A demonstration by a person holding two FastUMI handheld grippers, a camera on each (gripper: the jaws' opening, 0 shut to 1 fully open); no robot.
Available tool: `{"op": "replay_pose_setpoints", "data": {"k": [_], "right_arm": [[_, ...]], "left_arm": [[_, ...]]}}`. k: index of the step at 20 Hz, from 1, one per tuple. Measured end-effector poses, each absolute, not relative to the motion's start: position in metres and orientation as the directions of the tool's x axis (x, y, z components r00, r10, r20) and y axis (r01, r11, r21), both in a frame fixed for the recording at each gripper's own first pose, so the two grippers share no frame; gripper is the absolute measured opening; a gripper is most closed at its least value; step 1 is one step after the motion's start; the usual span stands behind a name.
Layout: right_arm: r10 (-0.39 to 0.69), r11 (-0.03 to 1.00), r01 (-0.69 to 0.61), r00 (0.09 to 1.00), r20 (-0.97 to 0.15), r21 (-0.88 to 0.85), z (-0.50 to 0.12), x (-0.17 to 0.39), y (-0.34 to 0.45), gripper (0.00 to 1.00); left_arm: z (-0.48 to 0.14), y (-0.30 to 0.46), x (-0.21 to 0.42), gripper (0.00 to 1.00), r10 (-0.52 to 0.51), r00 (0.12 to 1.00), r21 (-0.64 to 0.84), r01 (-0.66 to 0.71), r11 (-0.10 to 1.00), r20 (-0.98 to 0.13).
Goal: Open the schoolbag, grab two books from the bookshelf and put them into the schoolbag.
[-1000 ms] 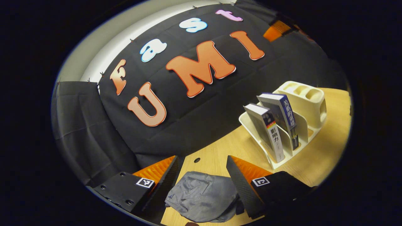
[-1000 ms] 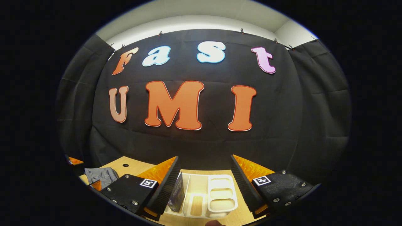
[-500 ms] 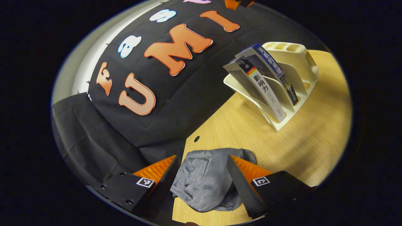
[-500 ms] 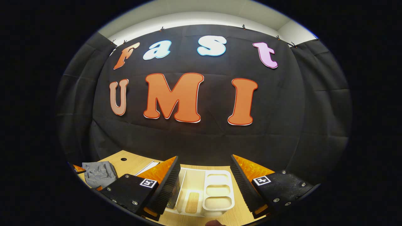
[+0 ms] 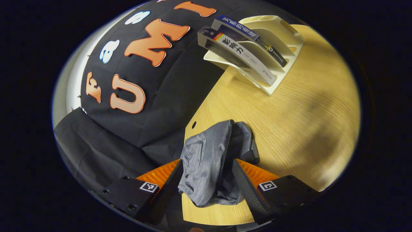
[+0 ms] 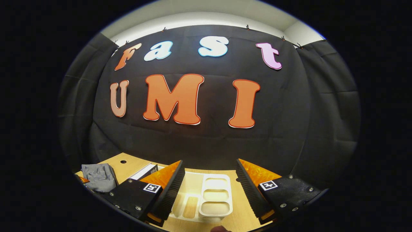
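The wood-grain bench (image 5: 289,119) carries a cream moulded-plastic bookshelf (image 5: 283,42) with two slanted books (image 5: 239,53). The crumpled grey fabric schoolbag (image 5: 209,161) lies between the spread left tongs (image 5: 207,175). The right tongs (image 6: 209,180) gape above the bookshelf.

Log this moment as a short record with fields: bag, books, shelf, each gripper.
bag: grey schoolbag lying crumpled on the wooden table, zip apparently closed
books: two books standing slanted in the shelf
shelf: cream bookshelf near the booth wall, its other slots bare
left gripper: left gripper open, fingers either side of the bag, no grip yet
right gripper: right gripper open, above the shelf
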State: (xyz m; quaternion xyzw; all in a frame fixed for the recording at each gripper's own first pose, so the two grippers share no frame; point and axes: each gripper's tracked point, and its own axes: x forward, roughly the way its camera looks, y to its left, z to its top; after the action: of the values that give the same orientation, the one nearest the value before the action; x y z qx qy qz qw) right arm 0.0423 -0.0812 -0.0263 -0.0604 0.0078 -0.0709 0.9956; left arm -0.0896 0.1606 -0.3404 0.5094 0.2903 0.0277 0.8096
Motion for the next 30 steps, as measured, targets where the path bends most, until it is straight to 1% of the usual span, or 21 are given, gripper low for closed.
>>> {"op": "replay_pose_setpoints", "data": {"k": [5, 11, 13, 14, 15, 16, 17, 18, 19, 20, 21, 22, 24, 30], "right_arm": [[-0.153, 0.982, 0.151, 0.988, -0.009, -0.117, -0.026, 0.038, -0.093, 0.95], [-0.172, 0.979, 0.170, 0.985, -0.007, -0.112, -0.024, 0.030, -0.107, 0.95], [-0.170, 0.980, 0.168, 0.985, -0.009, -0.111, -0.024, 0.031, -0.108, 0.95], [-0.172, 0.979, 0.171, 0.985, -0.007, -0.113, -0.023, 0.030, -0.109, 0.95], [-0.172, 0.979, 0.170, 0.985, -0.006, -0.115, -0.023, 0.029, -0.110, 0.95], [-0.170, 0.979, 0.168, 0.985, -0.006, -0.118, -0.023, 0.029, -0.110, 0.95], [-0.167, 0.979, 0.164, 0.986, -0.010, -0.120, -0.023, 0.029, -0.110, 0.95], [-0.165, 0.979, 0.162, 0.986, -0.011, -0.123, -0.023, 0.028, -0.110, 0.95], [-0.164, 0.979, 0.162, 0.986, -0.009, -0.125, -0.023, 0.028, -0.110, 0.95], [-0.162, 0.979, 0.160, 0.987, -0.007, -0.125, -0.023, 0.027, -0.111, 0.95], [-0.162, 0.979, 0.160, 0.987, -0.007, -0.123, -0.022, 0.028, -0.111, 0.95], [-0.159, 0.980, 0.157, 0.987, -0.008, -0.120, -0.023, 0.028, -0.111, 0.95], [-0.162, 0.980, 0.161, 0.987, -0.006, -0.115, -0.023, 0.029, -0.112, 0.95], [-0.187, 0.975, 0.184, 0.982, -0.012, -0.123, -0.022, 0.032, -0.102, 0.95]], "left_arm": [[-0.348, 0.180, -0.085, 0.96, 0.406, 0.802, 0.854, 0.231, 0.466, -0.438], [-0.341, 0.192, -0.068, 0.94, 0.441, 0.798, 0.869, 0.197, 0.455, -0.411], [-0.344, 0.195, -0.062, 0.90, 0.448, 0.789, 0.865, 0.200, 0.460, -0.421], [-0.349, 0.198, -0.059, 0.82, 0.451, 0.780, 0.857, 0.204, 0.472, -0.434], [-0.353, 0.198, -0.057, 0.78, 0.452, 0.770, 0.849, 0.212, 0.485, -0.450], [-0.354, 0.199, -0.057, 0.67, 0.453, 0.759, 0.840, 0.224, 0.494, -0.468], [-0.355, 0.197, -0.055, 0.70, 0.445, 0.754, 0.829, 0.231, 0.509, -0.483], [-0.355, 0.197, -0.056, 0.47, 0.433, 0.750, 0.814, 0.235, 0.531, -0.499], [-0.354, 0.196, -0.056, 0.41, 0.425, 0.745, 0.799, 0.233, 0.555, -0.513], [-0.350, 0.198, -0.056, 0.27, 0.420, 0.740, 0.786, 0.234, 0.572, -0.526], [-0.345, 0.199, -0.055, 0.21, 0.421, 0.731, 0.776, 0.232, 0.586, -0.537], [-0.342, 0.200, -0.055, 0.12, 0.412, 0.726, 0.763, 0.238, 0.601, -0.551], [-0.335, 0.203, -0.050, 0.07, 0.393, 0.719, 0.740, 0.249, 0.625, -0.574], [-0.319, 0.206, -0.046, 0.06, 0.290, 0.670, 0.611, 0.307, 0.729, -0.683]]}}
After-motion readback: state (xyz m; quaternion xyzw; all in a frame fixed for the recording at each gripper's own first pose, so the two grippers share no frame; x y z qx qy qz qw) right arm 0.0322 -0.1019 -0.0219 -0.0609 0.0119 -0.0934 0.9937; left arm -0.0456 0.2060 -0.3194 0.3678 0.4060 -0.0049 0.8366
